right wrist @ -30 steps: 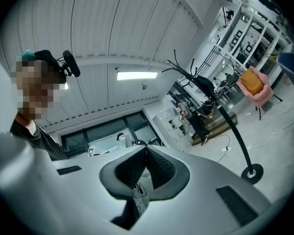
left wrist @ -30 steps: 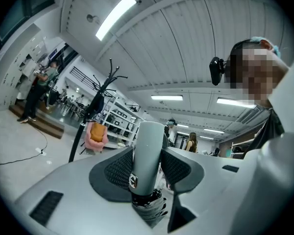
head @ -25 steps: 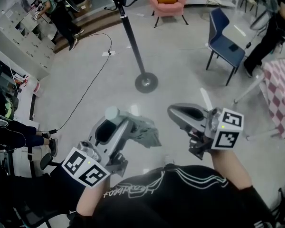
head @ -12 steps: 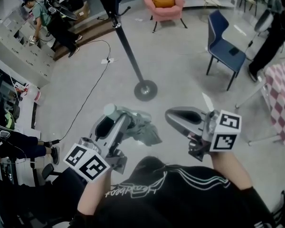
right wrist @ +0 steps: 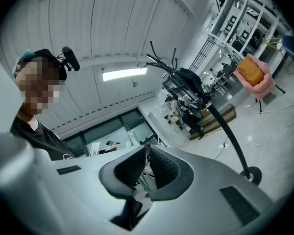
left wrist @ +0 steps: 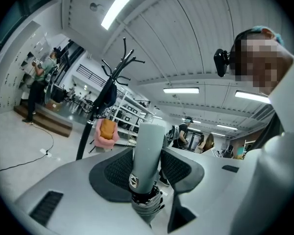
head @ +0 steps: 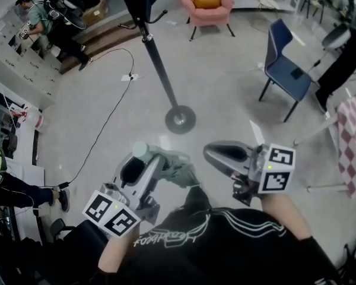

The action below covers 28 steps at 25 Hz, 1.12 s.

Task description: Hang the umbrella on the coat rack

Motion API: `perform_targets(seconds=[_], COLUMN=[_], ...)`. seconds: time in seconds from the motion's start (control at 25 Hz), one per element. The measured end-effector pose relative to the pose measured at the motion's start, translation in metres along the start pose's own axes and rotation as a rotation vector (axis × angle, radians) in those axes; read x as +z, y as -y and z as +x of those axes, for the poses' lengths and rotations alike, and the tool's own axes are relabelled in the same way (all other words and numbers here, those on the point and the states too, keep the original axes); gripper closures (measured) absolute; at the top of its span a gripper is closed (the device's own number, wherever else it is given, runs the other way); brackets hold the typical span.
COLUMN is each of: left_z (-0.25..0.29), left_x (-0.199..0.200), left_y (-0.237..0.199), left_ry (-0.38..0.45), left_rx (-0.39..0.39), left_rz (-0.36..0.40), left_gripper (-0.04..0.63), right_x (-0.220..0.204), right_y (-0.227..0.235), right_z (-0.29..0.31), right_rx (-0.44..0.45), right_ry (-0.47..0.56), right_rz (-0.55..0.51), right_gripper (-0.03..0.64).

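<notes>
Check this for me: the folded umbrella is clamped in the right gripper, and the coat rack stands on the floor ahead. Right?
Not quite. The folded umbrella is clamped in the left gripper, not the right; the left gripper view shows its grey handle between the pads. The right gripper is shut on nothing. The coat rack does stand on the floor ahead.

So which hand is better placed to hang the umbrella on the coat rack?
Left. The left gripper is shut on the umbrella by its handle, with the coat rack standing ahead. The right gripper is shut and empty, so it could probably only assist.
</notes>
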<state>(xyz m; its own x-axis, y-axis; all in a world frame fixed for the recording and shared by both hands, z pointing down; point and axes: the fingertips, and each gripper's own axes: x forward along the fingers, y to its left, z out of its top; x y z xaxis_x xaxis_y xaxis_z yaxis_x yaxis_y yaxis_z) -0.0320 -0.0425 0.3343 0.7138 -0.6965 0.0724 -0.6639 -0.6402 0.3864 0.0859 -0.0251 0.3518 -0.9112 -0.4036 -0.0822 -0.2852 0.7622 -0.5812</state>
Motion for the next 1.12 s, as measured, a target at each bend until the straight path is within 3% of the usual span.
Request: perform_targets(seconds=[0.08,0.16,0.32,0.52,0.84,1.12], left_z=[0.012,0.024,0.047,0.075,0.101,0.118], left_x=[0.009,0.018,0.038,0.058,0.070,0.074], left_y=[-0.019,-0.037,-0.071,-0.109,-0.156,-0.184], left_ry=[-0.001,-0.004,-0.012,-0.013,-0.016,-0.024], left_rx=[-0.011,-0.026,-0.044,-0.061,-0.064,-0.037], left_rz=[-0.008,-0.001,0.036,0.054,0.038,0.002], left_gripper=[0.425,0.425,0.425,0.425,0.425,0.425], right_x=[0.006,0.010,0.018,0.025,0.035,0.057], right_y=[0.017,0.029,0.056,0.097,0.132,0.154], right_z=[0.019,0.038,0.074,0.113,0.157,0.170], right_rx=[0.001,0.029,0.064,0.037,0.078,0.067], right_ry=[-0.023,-0.053,-0.103,-0.156,-0.179,-0.154], right_rz=[0.004,0.003,-0.005,-0.030,-0.026,-0.048], right_gripper=[0.577,0.497,0.459,0.457,0.463,0.552])
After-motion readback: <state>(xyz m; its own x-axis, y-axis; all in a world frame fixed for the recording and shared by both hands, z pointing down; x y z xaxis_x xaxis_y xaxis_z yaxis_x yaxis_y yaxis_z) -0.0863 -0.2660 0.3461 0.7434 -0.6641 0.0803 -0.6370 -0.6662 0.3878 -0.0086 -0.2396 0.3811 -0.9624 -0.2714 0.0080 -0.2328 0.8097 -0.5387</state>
